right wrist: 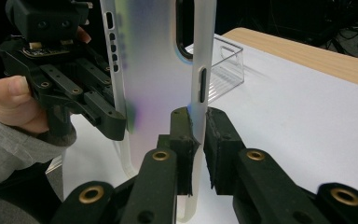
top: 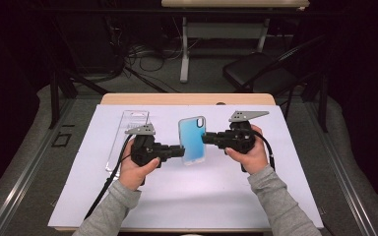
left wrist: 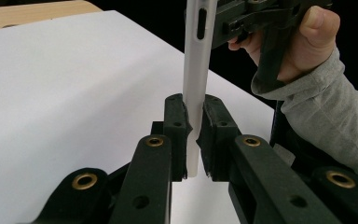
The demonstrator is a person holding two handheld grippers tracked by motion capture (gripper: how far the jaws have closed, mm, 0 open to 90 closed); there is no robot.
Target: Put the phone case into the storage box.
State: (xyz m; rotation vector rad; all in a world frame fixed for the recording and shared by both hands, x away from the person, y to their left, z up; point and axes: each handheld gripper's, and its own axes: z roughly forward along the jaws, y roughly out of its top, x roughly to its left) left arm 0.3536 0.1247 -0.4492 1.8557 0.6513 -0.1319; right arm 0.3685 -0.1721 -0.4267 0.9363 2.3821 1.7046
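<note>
A translucent phone case (top: 192, 140), pale blue fading to white, is held upright on its long edge above the white sheet (top: 202, 196). My left gripper (top: 182, 151) is shut on its left edge; in the left gripper view the black pads (left wrist: 175, 126) pinch the thin white case (left wrist: 196, 70) from both sides. My right gripper (top: 203, 138) is shut on the opposite edge. In the right gripper view its jaws close around the case (right wrist: 158, 70) just below the side button slot, and the left gripper (right wrist: 114, 123) grips the far edge.
A clear plastic box (top: 128, 137) lies on the sheet to the left of my left hand. The wooden table edge (top: 187, 99) runs along the back. Beyond it stand a black folding chair (top: 261, 71), another table's legs (top: 184, 49) and floor cables.
</note>
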